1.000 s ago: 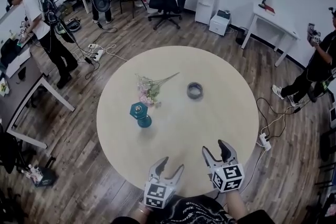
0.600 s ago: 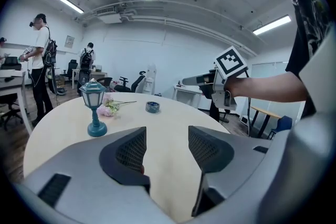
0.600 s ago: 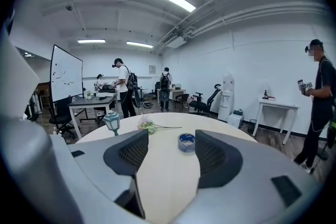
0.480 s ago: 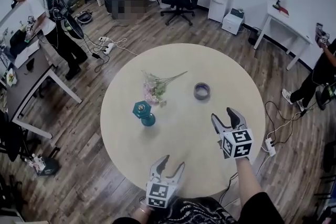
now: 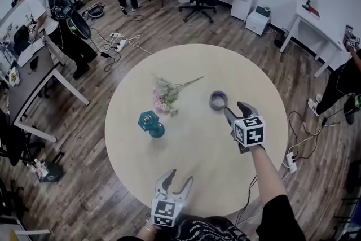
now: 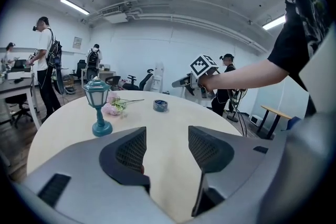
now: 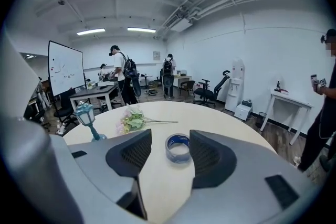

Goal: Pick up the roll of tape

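Right tongs point(image 5: 234, 110): open, jaws just closing in; tape roll point(image 5: 218, 100) lay lined up ahead, untouched.
Left tongs point(image 5: 178, 178): open, empty, idle over the counter point(image 5: 192, 147) edge.

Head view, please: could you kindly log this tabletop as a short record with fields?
Table: round, pale
Roll of tape: lying flat, untouched
Right hand-held gripper: open, jaws just been closing, tape ahead of their gap, not gripped
Left hand-held gripper: open, empty, near table edge
Lantern: upright, left of tape
Flowers: lying beyond lantern
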Demonstrator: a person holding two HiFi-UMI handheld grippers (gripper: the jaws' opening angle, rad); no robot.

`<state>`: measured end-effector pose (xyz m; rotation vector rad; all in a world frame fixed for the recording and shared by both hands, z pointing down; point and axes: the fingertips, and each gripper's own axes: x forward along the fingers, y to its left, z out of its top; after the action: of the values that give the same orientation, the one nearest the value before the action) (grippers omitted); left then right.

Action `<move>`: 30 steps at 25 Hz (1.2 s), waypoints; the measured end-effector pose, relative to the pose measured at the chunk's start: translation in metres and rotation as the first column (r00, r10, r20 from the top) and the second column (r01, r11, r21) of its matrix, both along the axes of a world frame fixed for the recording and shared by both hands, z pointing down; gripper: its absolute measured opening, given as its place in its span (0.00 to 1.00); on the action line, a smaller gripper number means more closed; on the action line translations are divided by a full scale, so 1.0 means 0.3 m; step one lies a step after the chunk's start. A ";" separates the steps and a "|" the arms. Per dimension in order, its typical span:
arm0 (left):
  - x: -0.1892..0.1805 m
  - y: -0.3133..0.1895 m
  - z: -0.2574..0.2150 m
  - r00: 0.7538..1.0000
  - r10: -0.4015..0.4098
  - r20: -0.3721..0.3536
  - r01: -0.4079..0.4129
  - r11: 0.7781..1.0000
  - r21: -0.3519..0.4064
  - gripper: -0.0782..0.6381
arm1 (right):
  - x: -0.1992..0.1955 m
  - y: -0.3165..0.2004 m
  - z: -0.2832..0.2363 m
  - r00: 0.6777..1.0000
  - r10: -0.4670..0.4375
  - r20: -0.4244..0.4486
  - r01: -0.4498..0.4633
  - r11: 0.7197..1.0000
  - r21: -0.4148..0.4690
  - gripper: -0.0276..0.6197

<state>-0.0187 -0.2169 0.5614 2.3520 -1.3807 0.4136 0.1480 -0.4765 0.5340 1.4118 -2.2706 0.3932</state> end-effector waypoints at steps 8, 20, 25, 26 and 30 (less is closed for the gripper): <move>-0.048 -0.071 0.055 0.997 -0.076 0.008 0.076 0.996 -0.041 0.47 | 0.014 -0.196 0.186 0.998 -0.027 -0.060 0.019 0.993 -0.115 0.38; -0.067 -0.196 0.090 0.998 -0.060 0.037 0.062 0.996 -0.063 0.47 | 0.021 -0.408 0.436 0.994 -0.032 -0.103 0.004 0.965 -0.262 0.36; -0.080 -0.210 0.124 0.995 -0.079 0.057 0.083 0.993 -0.081 0.47 | 0.022 -0.433 0.508 0.990 -0.056 -0.132 0.008 0.941 -0.339 0.35; -0.082 -0.205 0.136 0.994 -0.088 0.058 0.093 0.992 -0.091 0.47 | 0.022 -0.431 0.523 0.989 -0.058 -0.135 0.007 0.935 -0.354 0.33; -0.081 -0.179 0.164 0.994 -0.087 0.062 0.094 0.988 -0.119 0.47 | 0.030 -0.431 0.542 0.991 -0.020 -0.134 -0.031 0.927 -0.373 0.22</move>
<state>-0.0430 -0.2705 0.6106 2.1865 -1.4400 0.5262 0.1570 -0.6057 0.6966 1.2075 -1.9534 0.6720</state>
